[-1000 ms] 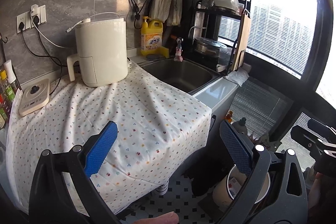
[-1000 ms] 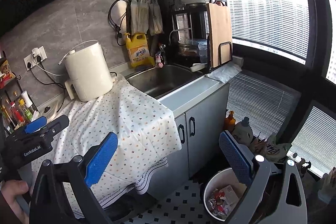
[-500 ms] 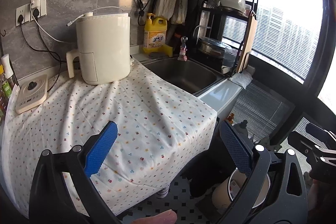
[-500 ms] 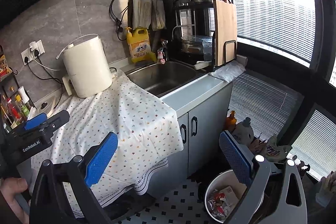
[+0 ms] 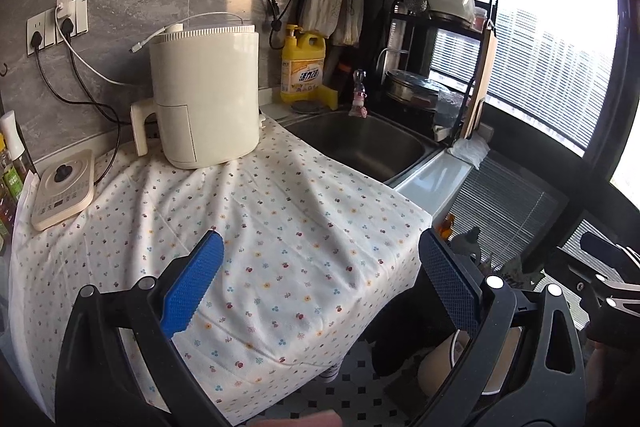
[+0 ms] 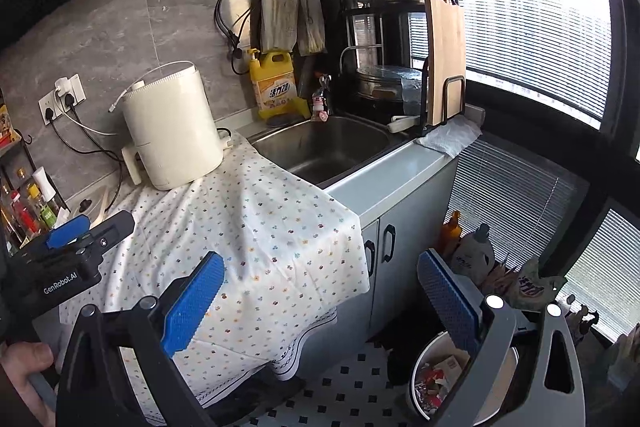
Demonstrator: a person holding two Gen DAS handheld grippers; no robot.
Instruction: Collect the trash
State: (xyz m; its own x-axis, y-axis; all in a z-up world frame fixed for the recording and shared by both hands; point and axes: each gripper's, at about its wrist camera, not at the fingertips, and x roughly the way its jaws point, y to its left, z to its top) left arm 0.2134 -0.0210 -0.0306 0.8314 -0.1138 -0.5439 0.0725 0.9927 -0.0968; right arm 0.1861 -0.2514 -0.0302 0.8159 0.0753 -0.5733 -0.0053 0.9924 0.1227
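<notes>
The trash (image 6: 434,377), red and white wrappers and scraps of paper, is seen inside a white waste bin (image 6: 424,359) set on the tiled floor (image 6: 344,391) below the right end of the bench (image 6: 400,175), in front of the grey cupboard doors (image 6: 380,251); it is judged to stand there so that scraps can be dropped from the bench edge. The right gripper (image 6: 320,303) is held wide open and empty above the floor, its right finger partly covering the bin. The left gripper (image 5: 320,291) is likewise spread open with nothing between its blue pads (image 5: 192,287), over the front edge of the bench, where a flowered cloth (image 5: 280,227) is draped. No loose rubbish is made out on the cloth. A cream air fryer (image 5: 204,91) stands at the back edge, close to the wall sockets (image 5: 56,25), presumably for its cable. The sink (image 5: 360,143) lies toward the right end.

The bin's contents are shown only in the right wrist view; in the left wrist view just a sliver of its rim (image 5: 454,343) is visible. An induction hob (image 5: 62,191) at the left edge is plainly seen only in the left view
</notes>
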